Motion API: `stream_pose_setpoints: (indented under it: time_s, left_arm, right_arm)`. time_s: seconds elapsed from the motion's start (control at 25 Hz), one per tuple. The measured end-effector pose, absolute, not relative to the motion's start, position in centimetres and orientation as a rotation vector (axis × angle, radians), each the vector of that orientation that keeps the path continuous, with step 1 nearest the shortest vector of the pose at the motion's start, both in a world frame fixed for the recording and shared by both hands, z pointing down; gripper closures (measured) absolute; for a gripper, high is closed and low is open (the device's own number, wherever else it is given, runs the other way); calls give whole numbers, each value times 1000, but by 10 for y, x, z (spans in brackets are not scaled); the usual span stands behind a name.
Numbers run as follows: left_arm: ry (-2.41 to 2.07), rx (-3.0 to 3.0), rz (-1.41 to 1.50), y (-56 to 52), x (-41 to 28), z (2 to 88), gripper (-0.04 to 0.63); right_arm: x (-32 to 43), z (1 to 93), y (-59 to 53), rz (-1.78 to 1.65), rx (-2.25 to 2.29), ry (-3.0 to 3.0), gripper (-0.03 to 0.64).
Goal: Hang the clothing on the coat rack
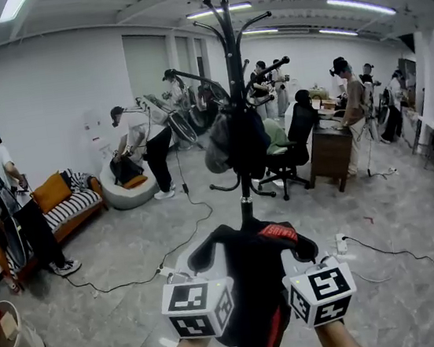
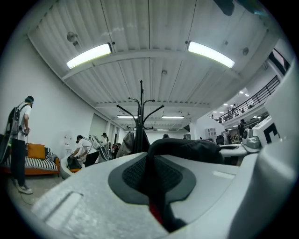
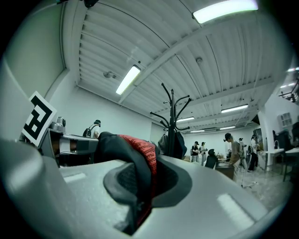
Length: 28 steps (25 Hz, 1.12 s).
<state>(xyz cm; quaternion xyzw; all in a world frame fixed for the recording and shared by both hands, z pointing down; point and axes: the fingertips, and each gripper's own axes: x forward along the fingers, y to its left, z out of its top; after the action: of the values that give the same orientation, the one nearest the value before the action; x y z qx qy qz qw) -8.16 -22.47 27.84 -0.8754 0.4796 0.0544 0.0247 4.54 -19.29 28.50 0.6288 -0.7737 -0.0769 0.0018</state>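
Clearly soft, light and limp, the one black-and-red garment (image 1: 256,290) sags at 6 o'clock in the head view. The left gripper (image 2: 156,186) and right gripper (image 3: 140,186) each have fingers clenched on a fold of its upper edge, probably the best hold. One coat rack (image 1: 233,87) stands at 12 o'clock, bearing other clothes.

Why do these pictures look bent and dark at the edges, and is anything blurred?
Head view: the wide lens bows walls and ceiling; even light, coat rack sharp. Left gripper view: black round border, a ceiling light glares white, the near garment is soft. Right gripper view: same dark ring; the garment's red trim close to the lens is blurred, the rack beyond crisp.
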Motion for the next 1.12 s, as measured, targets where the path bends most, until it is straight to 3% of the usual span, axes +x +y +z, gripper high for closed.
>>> stream_pose_setpoints:
  time_s: [1.12]
  left_arm:
    - [1519,-2574,250,-382,-36,167,575]
  right_arm:
    - [85,176,-350,-492,1861,-2603,594]
